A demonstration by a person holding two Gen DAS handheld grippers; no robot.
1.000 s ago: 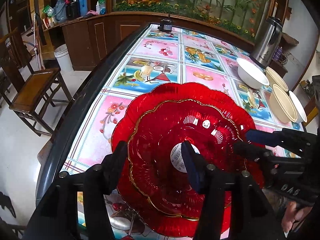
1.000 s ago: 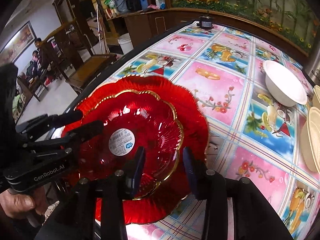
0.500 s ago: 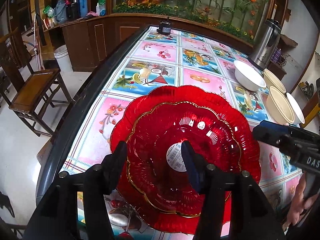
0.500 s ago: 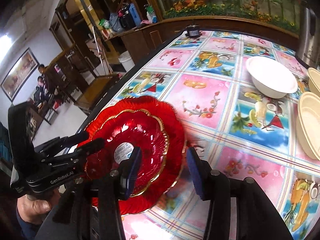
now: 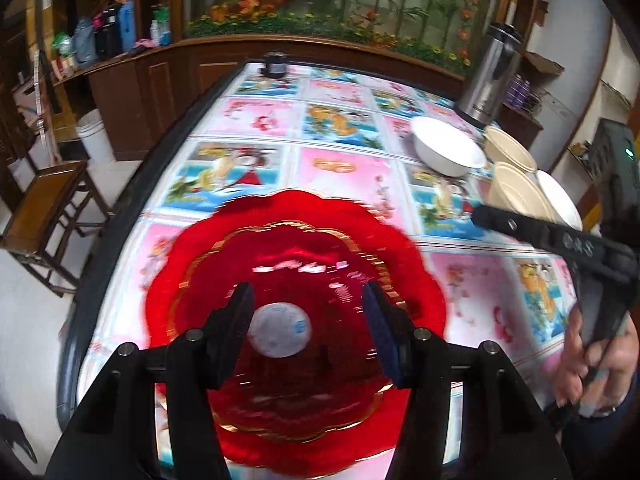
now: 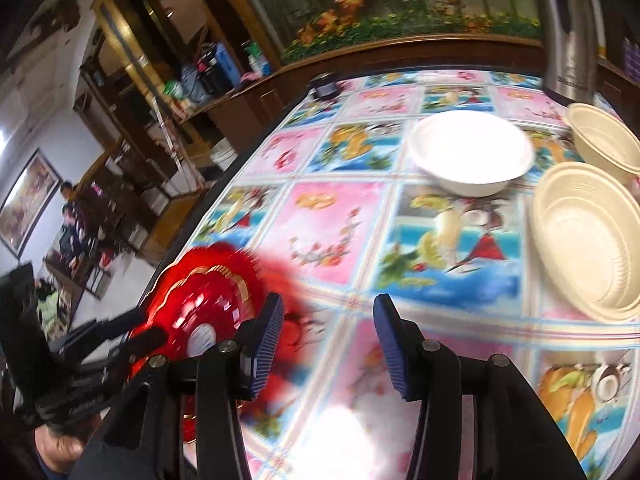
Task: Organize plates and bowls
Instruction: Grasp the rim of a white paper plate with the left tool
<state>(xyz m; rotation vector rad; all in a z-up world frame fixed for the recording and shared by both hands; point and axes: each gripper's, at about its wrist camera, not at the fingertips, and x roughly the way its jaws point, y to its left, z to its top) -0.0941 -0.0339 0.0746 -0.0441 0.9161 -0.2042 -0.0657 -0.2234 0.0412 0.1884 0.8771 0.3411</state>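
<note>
Tablecloth (image 6: 332, 232) with fruit pictures

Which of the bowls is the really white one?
The white round bowl, standing alone nearest the table's middle. The two ribbed bowls beside it are cream-coloured.

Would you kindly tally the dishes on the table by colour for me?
Red scalloped plates: 2, smaller red plate stacked on larger red plate.
White bowls: 2, white bowl and second white bowl.
Cream bowls: 2, near cream bowl, far cream bowl.
Total: 6
</note>
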